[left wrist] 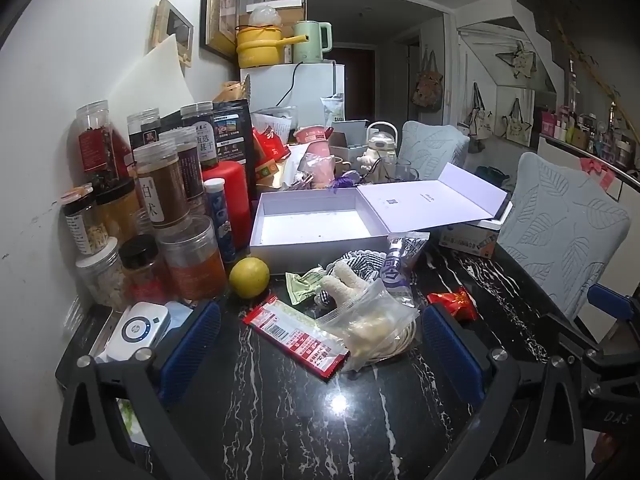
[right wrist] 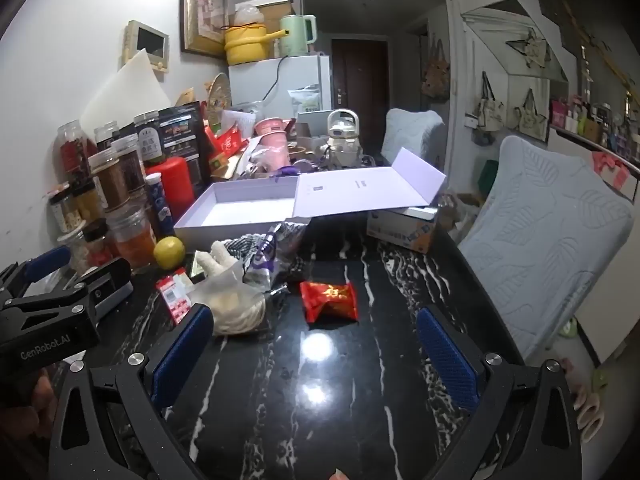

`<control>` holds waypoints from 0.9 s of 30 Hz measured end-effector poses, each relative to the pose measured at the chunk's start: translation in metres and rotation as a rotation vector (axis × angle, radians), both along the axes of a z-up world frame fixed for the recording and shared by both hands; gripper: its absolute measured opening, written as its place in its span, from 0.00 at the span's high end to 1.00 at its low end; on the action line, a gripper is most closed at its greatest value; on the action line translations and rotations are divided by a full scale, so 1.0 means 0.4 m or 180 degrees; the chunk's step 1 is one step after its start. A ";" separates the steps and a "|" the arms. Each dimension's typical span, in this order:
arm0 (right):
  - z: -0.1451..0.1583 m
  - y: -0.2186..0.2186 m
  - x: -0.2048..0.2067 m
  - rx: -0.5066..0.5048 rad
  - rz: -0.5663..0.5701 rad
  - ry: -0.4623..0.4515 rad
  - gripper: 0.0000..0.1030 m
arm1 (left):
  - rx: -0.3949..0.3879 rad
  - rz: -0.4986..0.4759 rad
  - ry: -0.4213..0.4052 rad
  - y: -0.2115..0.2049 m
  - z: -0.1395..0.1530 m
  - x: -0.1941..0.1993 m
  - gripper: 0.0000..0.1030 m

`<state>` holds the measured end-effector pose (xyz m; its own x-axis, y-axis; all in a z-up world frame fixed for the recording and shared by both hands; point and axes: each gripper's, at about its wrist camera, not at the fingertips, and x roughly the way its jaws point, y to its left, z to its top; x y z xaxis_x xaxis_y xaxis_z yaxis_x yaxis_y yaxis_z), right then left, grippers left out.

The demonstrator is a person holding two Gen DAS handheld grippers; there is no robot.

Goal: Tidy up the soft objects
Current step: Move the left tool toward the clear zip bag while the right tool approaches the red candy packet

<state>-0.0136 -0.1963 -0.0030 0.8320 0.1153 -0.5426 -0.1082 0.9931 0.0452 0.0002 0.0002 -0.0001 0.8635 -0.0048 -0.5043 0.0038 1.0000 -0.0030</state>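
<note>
An open white box (left wrist: 308, 224) with its lid (left wrist: 432, 200) folded back stands on the black marble table (left wrist: 280, 408); it also shows in the right wrist view (right wrist: 240, 210). In front of it lies a pile: a clear bag (left wrist: 372, 326), a red-white packet (left wrist: 296, 336), a cream plush (left wrist: 344, 280), striped cloth (left wrist: 360, 262), a purple-white pouch (left wrist: 400, 268). A red snack packet (right wrist: 330, 300) lies apart to the right. My left gripper (left wrist: 320, 348) is open just before the pile. My right gripper (right wrist: 314, 356) is open, empty, short of the red packet.
Jars and bottles (left wrist: 160, 208) crowd the left by the wall, with a lemon (left wrist: 249, 278) and a white device (left wrist: 138, 326) in front. Clutter fills the table's far end. A chair (right wrist: 552, 240) in a pale blue cover stands at right.
</note>
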 end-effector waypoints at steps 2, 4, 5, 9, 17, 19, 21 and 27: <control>0.000 0.001 0.000 0.0000 0.0005 -0.0002 0.00 | -0.0001 -0.0007 0.0000 0.000 0.000 0.001 0.00; -0.001 0.002 -0.001 -0.0002 0.0007 -0.0001 0.00 | 0.0010 -0.0015 0.0003 -0.002 0.000 0.002 0.00; -0.001 0.003 0.000 -0.0005 0.0009 -0.0001 0.00 | 0.0017 -0.0019 0.0005 -0.002 0.000 0.003 0.00; -0.001 0.004 -0.002 -0.0006 0.0015 -0.0002 0.00 | 0.0001 -0.0010 -0.0007 -0.001 0.004 -0.004 0.00; -0.001 0.004 -0.002 -0.0007 0.0017 0.0001 0.00 | 0.0017 -0.0004 -0.0004 -0.002 -0.004 -0.003 0.00; -0.002 0.005 -0.003 -0.0009 0.0018 -0.0001 0.00 | 0.0014 -0.0009 -0.0004 -0.002 -0.004 -0.003 0.00; -0.002 0.004 -0.003 -0.0006 0.0019 -0.0002 0.00 | 0.0014 -0.0012 -0.0001 -0.004 -0.005 -0.002 0.00; -0.001 0.010 -0.003 -0.0041 0.0034 0.0001 0.00 | 0.0030 -0.0052 0.0000 -0.009 -0.011 -0.005 0.00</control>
<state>-0.0147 -0.1924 -0.0034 0.8306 0.1172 -0.5444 -0.1187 0.9924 0.0326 -0.0019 -0.0036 -0.0045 0.8634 -0.0141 -0.5044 0.0201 0.9998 0.0065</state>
